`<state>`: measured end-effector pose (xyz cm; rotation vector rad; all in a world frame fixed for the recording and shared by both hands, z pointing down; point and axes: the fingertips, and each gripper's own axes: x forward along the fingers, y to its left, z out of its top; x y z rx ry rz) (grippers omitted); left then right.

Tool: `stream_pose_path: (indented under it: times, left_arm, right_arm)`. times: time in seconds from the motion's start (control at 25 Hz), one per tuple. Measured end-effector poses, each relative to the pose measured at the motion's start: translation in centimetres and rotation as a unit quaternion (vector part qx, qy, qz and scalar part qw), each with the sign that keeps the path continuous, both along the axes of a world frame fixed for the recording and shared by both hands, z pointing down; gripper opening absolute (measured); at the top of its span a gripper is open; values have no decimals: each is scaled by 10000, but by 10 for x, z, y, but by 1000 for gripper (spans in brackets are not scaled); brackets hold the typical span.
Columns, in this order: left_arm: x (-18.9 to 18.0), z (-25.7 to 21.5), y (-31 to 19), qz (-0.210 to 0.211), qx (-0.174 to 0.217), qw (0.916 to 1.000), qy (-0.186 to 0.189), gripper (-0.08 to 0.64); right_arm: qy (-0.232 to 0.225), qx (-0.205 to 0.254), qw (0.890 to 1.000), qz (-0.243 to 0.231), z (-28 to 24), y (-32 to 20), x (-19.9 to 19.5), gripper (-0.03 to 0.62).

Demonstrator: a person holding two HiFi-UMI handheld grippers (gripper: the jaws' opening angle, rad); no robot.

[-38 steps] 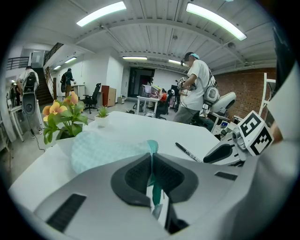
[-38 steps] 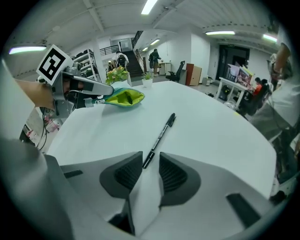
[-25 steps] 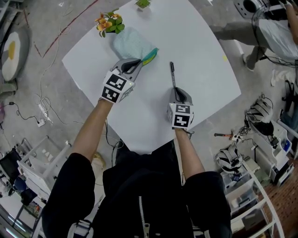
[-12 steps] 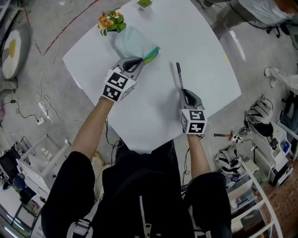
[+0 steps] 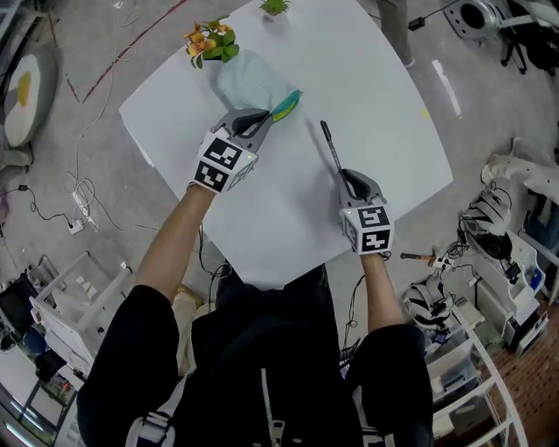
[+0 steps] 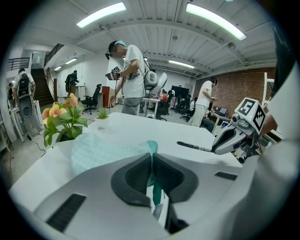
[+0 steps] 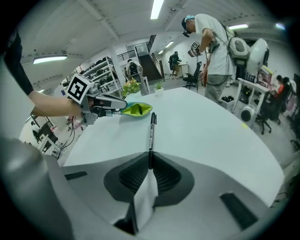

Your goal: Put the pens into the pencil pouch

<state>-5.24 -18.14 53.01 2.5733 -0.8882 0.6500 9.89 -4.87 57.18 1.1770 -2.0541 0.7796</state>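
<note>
The right gripper (image 5: pixel 348 177), at the lower right of the head view, has its jaws pressed together on the lower end of a slim black pen (image 5: pixel 331 147). The rest of the pen sticks out past the jaws towards the upper left, above the white table (image 5: pixel 384 105). The left gripper (image 5: pixel 262 116), left of centre, is clamped just as tightly on the bright green-teal edge of a pale teal mesh pencil pouch (image 5: pixel 249 80). The pouch lies flat on the table in the upper middle of the frame. The pen's free tip is near the pouch's green edge but apart from it. A bunch of orange flowers with green leaves (image 5: pixel 208 42) stands just beside the pouch at the upper left, and a small green plant (image 5: pixel 272 7) stands at the top edge.
</note>
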Motion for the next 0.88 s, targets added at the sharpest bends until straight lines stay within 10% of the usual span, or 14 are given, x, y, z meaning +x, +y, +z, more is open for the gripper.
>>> stream_pose_path:
  times: [0.88]
  left_arm:
    - [-7, -4, 3, 34, 118, 9999, 94, 34]
  right_arm:
    - [-48, -212, 9876, -1558, -8, -54, -74, 41]
